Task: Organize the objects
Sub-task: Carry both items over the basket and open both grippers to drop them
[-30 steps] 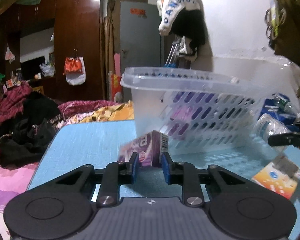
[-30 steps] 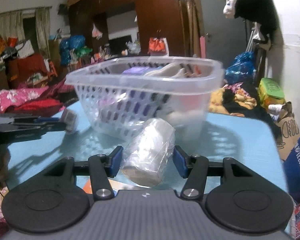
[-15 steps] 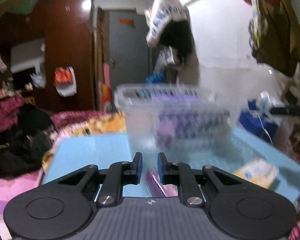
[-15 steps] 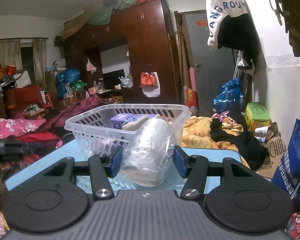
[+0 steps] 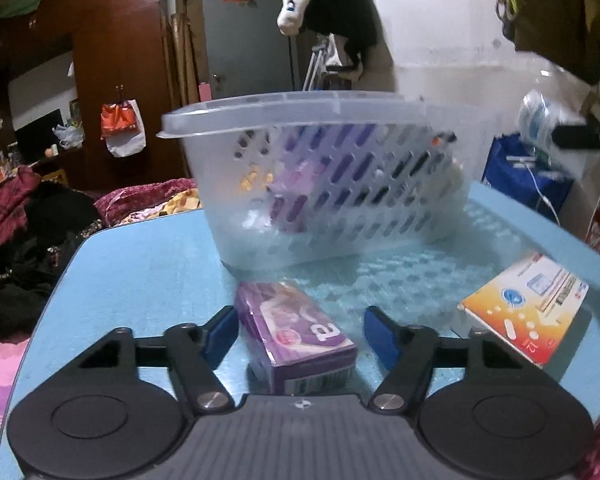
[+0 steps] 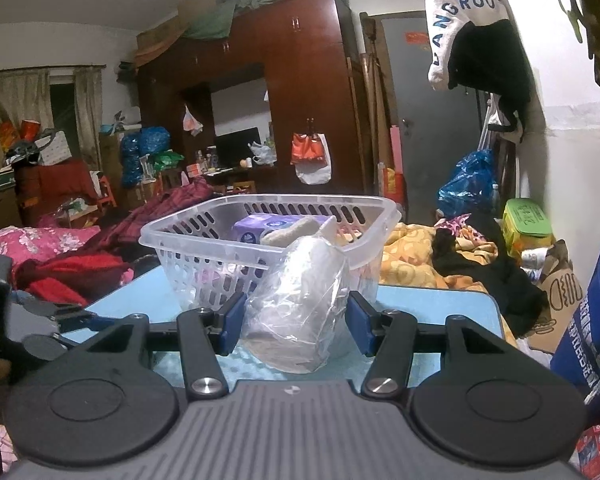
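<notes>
A purple box point(image 5: 292, 320) lies on the blue table point(image 5: 140, 272) just in front of the clear slotted basket point(image 5: 300, 108). My left gripper point(image 5: 300, 338) straddles the box; its jaws are opening and the pads stand off its sides. My right gripper point(image 6: 296, 322) is shut on a clear plastic-wrapped bundle point(image 6: 300, 292), held above the table before the basket point(image 6: 180, 236). Inside the basket sit another purple pack point(image 6: 260, 228) and a pale item. The right gripper point(image 5: 580, 136) with its bundle shows at the far right of the left wrist view.
An orange-and-white box point(image 5: 528, 304) lies on the table right of the left gripper. Piles of clothes point(image 6: 440, 252) and bags surround the table. A blue bag point(image 6: 592, 320) stands at the right. A wardrobe and a door are behind.
The left jaws went from gripping the purple box to nearly shut, then spread wide around it on the table. The right gripper rose with the bundle, then stayed put.
</notes>
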Motion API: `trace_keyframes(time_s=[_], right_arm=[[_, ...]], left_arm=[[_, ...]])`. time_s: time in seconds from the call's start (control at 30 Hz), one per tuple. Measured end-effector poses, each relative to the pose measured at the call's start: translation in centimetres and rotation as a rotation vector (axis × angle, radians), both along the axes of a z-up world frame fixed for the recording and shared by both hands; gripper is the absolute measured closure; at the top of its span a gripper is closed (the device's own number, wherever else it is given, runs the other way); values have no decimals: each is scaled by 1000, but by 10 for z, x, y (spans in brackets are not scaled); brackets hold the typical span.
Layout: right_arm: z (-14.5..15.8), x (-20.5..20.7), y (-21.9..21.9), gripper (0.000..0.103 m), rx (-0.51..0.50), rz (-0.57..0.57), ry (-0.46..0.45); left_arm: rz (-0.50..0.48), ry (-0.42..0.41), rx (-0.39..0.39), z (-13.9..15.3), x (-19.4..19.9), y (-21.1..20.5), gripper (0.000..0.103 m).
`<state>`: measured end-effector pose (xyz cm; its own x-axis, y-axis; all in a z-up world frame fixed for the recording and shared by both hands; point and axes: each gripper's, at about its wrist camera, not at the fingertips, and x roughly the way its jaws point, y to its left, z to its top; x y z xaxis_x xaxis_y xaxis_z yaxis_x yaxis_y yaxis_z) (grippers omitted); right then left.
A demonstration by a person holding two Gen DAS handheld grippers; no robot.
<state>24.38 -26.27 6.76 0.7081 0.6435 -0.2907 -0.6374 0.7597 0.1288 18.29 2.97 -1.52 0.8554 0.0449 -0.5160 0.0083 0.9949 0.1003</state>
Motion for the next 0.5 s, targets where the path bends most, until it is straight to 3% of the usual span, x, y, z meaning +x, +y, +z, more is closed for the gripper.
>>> trace_keyframes(time_s=[0.1,0.27,0.33,0.5], right_arm=[[1,-1,-1,46,2,0,-5],[5,-6,-4,46,18,-1,-21],[10,-8,-3,46,26,-1,-34],[35,1,12,46,13,-7,-99]], left_arm=[[12,-10,51,-3,-3,-6,48],[13,-79,21,9,-14,1,51],[0,-136,-10,27,-22,4,51],[-32,-295,14,100,-29,-5,51]])
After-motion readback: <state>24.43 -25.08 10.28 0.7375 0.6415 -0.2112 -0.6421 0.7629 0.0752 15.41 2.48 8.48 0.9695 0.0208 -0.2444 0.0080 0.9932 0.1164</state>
